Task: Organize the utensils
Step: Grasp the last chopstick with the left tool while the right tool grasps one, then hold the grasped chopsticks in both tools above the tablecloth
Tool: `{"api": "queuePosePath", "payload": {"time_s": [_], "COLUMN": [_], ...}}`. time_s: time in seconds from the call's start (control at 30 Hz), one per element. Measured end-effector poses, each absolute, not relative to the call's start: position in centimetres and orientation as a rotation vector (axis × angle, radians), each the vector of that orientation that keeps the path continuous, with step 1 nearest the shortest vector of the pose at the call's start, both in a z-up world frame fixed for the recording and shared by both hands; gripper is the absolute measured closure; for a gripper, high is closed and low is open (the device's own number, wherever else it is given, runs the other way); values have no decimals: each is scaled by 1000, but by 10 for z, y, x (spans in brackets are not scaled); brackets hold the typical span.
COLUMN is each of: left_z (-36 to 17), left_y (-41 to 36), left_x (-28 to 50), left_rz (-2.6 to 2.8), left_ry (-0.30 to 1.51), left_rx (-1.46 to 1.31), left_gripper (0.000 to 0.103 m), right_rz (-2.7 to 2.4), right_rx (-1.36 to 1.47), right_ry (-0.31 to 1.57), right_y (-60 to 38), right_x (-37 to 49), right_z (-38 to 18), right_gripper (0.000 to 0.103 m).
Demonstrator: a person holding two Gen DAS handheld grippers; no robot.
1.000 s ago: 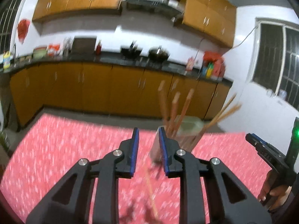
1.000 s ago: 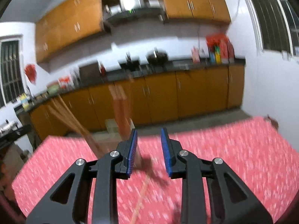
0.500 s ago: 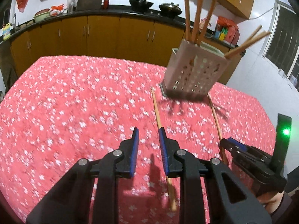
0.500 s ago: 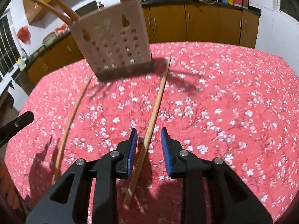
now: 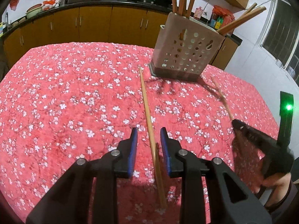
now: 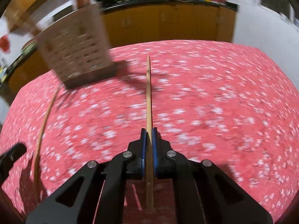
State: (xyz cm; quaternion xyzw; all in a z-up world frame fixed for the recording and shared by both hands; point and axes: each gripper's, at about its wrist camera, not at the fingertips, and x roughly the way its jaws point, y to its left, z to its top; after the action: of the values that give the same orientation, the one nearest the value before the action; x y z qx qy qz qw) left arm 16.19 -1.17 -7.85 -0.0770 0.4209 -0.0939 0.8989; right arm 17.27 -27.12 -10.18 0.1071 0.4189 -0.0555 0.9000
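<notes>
A wooden chopstick point(image 5: 144, 100) lies on the red flowered tablecloth point(image 5: 65, 93), running between the fingers of my left gripper point(image 5: 149, 130). Those jaws are opening and the blue pads stand clear of the stick on both sides. My right gripper point(image 6: 149, 130) has its jaws closing, and the pads press on a second chopstick point(image 6: 148, 93), which points straight ahead. In the left wrist view, that right gripper point(image 5: 235, 123) is at the right with its blurred chopstick point(image 5: 222, 99). A perforated white utensil holder point(image 5: 186, 50) with several chopsticks stands at the far side.
The utensil holder point(image 6: 74, 46) is at the upper left in the right wrist view. There the left gripper's chopstick point(image 6: 44, 119) lies at the left, with the left gripper's tip point(image 6: 11, 155) at the edge. Kitchen cabinets and a counter point(image 5: 93, 24) run behind the table.
Both grippers have come down and tilted toward the table. The right gripper has shut on its chopstick. The left gripper now straddles the other chopstick.
</notes>
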Motion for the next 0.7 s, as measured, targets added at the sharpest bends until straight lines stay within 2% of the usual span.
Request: {"api": "queuePosePath", "payload": {"time_s": [0.4,0.43,0.5,0.53,0.7], "left_z": [-97,-97,-98,-98,-97], "left_y": [-28,-29,-31,-31,-16], "left_x": [164,164,164,165,179], "left_rz": [-191,-183,-164,-152,-111], "left_ry": [925,914,910,909,909], "left_rx": [-100,-87,-61,-49,-54], "left_gripper": [77,78,91,94,95], "right_rz": [-103,-98,-92,-87,-50], "right_rx": [250,247,239,238,227], "right_ry": [868,869,868,869,868], "right_y": [-286,-285,-283,-282,-275], "right_x": [169,169,171,171,175], "right_z": [-101,-101,-102,-102,-102], "right_gripper": [96,96,96,96,96]}}
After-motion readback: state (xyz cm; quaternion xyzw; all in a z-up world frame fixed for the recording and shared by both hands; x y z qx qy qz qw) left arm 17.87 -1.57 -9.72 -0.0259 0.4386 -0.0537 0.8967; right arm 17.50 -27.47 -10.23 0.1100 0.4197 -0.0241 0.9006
